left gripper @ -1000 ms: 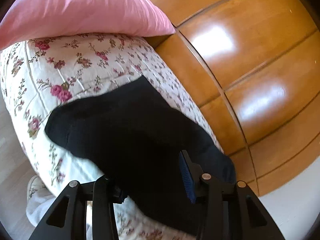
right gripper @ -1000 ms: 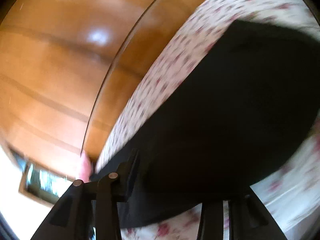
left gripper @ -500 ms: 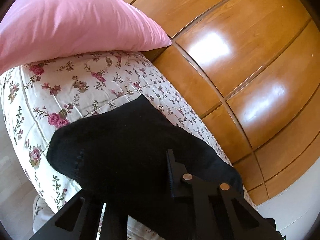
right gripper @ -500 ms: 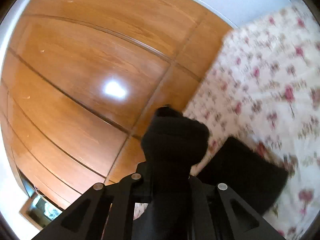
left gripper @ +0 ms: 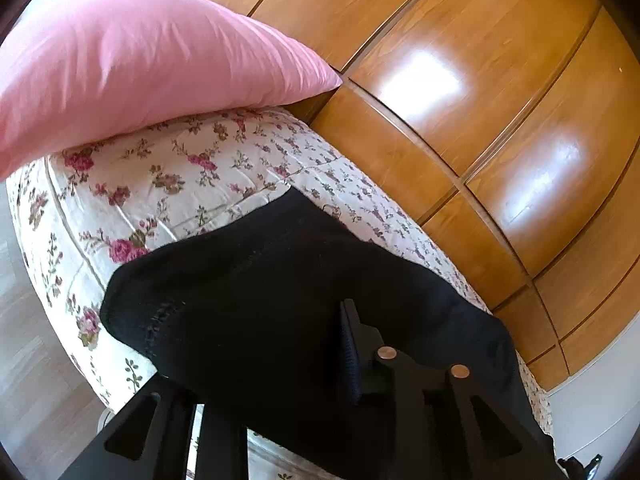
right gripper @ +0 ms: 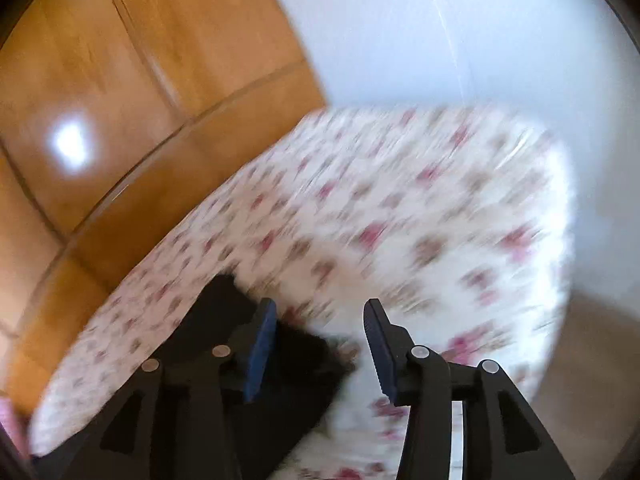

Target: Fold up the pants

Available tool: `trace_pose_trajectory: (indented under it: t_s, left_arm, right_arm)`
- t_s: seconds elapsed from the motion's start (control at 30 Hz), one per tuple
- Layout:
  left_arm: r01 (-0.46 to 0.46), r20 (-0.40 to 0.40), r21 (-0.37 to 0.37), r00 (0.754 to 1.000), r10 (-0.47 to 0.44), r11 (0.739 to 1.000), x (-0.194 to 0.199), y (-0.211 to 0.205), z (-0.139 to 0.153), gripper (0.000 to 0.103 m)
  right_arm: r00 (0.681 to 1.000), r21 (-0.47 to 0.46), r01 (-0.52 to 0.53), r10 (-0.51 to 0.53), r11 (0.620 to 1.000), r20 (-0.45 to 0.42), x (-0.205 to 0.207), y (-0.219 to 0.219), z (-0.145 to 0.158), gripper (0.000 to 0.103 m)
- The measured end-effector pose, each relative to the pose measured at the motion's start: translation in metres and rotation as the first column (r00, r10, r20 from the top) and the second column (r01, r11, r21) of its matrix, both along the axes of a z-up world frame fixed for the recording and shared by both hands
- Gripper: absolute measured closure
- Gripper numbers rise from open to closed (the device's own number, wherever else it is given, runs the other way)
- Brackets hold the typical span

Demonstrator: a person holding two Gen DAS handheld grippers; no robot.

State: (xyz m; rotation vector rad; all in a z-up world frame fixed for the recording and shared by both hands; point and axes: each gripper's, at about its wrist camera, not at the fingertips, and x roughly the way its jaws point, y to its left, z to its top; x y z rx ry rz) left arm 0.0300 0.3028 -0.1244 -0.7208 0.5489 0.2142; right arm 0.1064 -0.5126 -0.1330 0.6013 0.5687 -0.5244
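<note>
Black pants (left gripper: 260,288) lie folded in a thick pile on the floral bedspread (left gripper: 160,184). My left gripper (left gripper: 272,368) is low over their near edge. Its jaws are opening: the right blue pad (left gripper: 349,356) stands bare, and the left fingertip is hidden under the cloth, which fills the gap. In the blurred right wrist view my right gripper (right gripper: 320,340) hangs over the bed with jaws opening, both blue pads (right gripper: 262,344) bare. One end of the pants (right gripper: 224,312) lies behind its left finger, ungripped.
A pink pillow (left gripper: 140,60) rests at the head of the bed. A glossy wooden wardrobe (left gripper: 480,100) runs close along the bed's far side. Beyond the foot of the bed stands a white wall (right gripper: 440,32). Pale floor (left gripper: 24,360) shows at the left.
The right gripper let go of the bunch of black cloth it held up half a second ago and swung toward the bed's foot. The left jaws closed in, then parted again.
</note>
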Motion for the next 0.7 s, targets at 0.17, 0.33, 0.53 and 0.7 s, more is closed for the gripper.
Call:
trace_pose_trajectory:
  t_s: [0.17,0.33,0.53,0.7]
  left_arm:
    - [-0.038,0.057,0.011,0.998,0.037,0.999,-0.01,0.014,0.021,0.071]
    - [-0.117,0.075,-0.044,0.99,0.12,0.992,-0.026,0.043,0.03,0.065]
    - [-0.222,0.076,0.095,0.974,0.215,0.97,-0.037,0.058,0.056,0.065]
    - [-0.053,0.068,0.097,0.997,0.046,0.994,-0.001,0.032,0.058,0.065]
  right_arm:
    - [0.962,-0.194,-0.249,0.266,0.949,0.064,0.011,0.081,0.042,0.056]
    - [0.723,-0.122,-0.682,0.69,0.721,0.03,0.037,0.203,0.024,0.056]
    - [0.469,-0.102,-0.881,0.882,0.462,-0.053,0.027,0.318,-0.012,0.055]
    - [0.495,-0.079,-0.867,0.869,0.492,-0.019,0.029,0.323,-0.016,0.052]
